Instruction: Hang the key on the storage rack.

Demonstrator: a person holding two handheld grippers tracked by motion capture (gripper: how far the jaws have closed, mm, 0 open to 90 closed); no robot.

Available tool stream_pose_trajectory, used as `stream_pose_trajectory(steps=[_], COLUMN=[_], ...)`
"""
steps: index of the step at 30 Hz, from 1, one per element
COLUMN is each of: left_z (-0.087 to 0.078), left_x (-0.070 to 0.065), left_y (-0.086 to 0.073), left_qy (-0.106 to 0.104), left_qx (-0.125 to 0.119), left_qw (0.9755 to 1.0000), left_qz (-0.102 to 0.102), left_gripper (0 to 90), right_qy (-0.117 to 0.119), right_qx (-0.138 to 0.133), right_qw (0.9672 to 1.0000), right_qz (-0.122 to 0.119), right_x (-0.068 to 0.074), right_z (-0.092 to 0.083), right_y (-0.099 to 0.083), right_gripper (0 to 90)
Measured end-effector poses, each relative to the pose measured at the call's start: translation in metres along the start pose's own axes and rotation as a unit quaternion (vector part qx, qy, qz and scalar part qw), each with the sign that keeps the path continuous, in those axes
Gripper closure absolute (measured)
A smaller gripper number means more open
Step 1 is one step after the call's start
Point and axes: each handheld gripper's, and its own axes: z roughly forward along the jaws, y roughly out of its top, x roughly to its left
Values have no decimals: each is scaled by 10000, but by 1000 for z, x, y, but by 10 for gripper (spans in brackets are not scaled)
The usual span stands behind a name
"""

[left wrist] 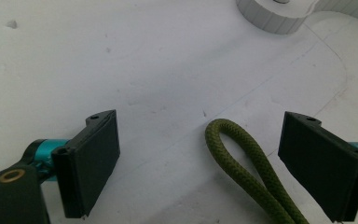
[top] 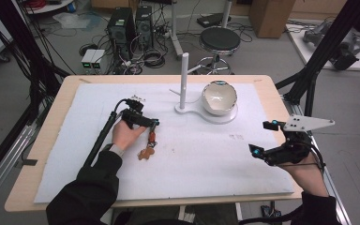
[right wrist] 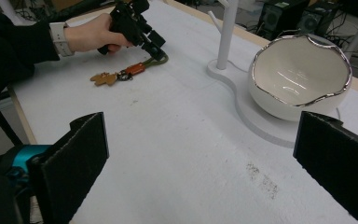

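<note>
Item: keychain (top: 148, 145), made up of an olive cord loop (left wrist: 247, 163), an orange-brown connector (right wrist: 134, 70) and a flat tan charm (right wrist: 103, 78). It is laid flat on the white mat (top: 206, 159), left of centre, with the loop end toward the far side of the table and the charm toward the person.

Left gripper (top: 152, 123): held low over the loop end. In the left gripper view its jaws are seen spread wide, with the cord loop lying on the mat between them, nearer the right-hand jaw and touching neither. Nothing is clamped.

Handling note (judgement): the step in hand appears to be the pick-up of the loop. A better grip would likely be had if the gripper were shifted so that the cord sits midway between the pads, lowered until the pads bracket the cord, and only then closed, so that the rounded cord is not pushed aside.

Right gripper (top: 261, 139): held near the right edge of the mat, well apart from the keychain, jaws spread, nothing held.

Surroundings: white bowl (top: 219, 97) with a silvered rim, seated on a white stand (top: 183, 79) with an upright post, at the far centre.
</note>
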Motion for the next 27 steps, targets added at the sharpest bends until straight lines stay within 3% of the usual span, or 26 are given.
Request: stream_pose_trajectory(steps=[8,13,14,16,18,19,21,22,27], left_z=[-2,-4,-4,-3,-2,-1,-1,-1,-2], left_x=[0,-3,-4,-11,-18,-19,-19,-19,-18], left_y=[2,3,3,4,4,4,3,4,4], left_qy=[103,-14,-13,135,278,306,317,364,354], left_qx=[92,111,123,111,122,164,193,218,255], left_qw=[9999,9999,9998,9991,9976,9974,9975,9973,9977], left_qz=[74,83,155,395,615,637,594,595,527], left_gripper=[212,412,412,520,559,631,651,743,822], right_qy=[43,67,67,60,54,60,47,39,36], right_qx=[94,175,175,193,185,167,170,168,194], right_qw=[9999,9998,9998,9998,9998,9998,9998,9999,9998], right_qz=[-2,-24,-24,-22,-35,-44,-27,-6,-5], right_x=[0,1,1,1,1,1,1,0,0], right_z=[4,8,8,8,8,7,7,6,8], right_y=[-1,-2,-2,-2,-2,-2,-2,-2,-3], right_gripper=[25,25,25,25,24,25,25,25,25])
